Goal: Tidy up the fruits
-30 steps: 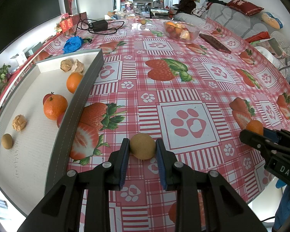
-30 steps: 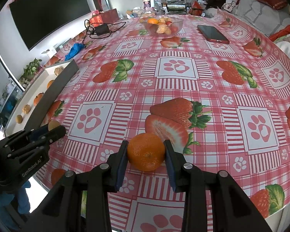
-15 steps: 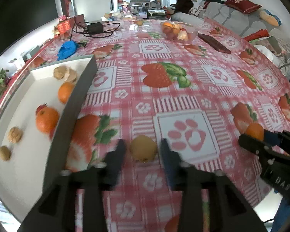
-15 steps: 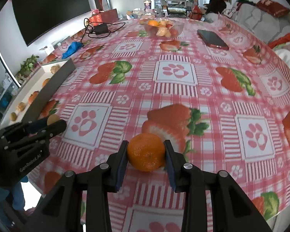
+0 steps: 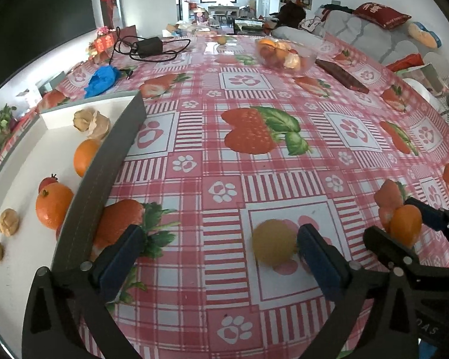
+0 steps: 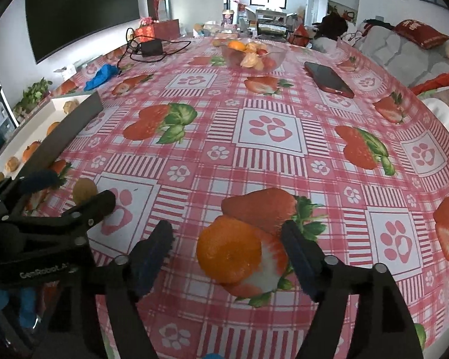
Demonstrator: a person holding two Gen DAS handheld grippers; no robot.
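Here both jaws are opening, blurred kiwi (image 5: 273, 243) and orange (image 6: 229, 252) lying loose between them.

table (image 6: 284, 161): covered by red-checked strawberry and paw-print cloth | near edge: brownish round fruit (image 5: 273, 243) and orange (image 6: 229, 252), well apart | left: white tray (image 5: 30, 161) | far end: glass fruit bowl (image 6: 253, 55), red phone (image 6: 327, 80), black adapter (image 6: 151, 48), blue cloth (image 5: 101, 79)
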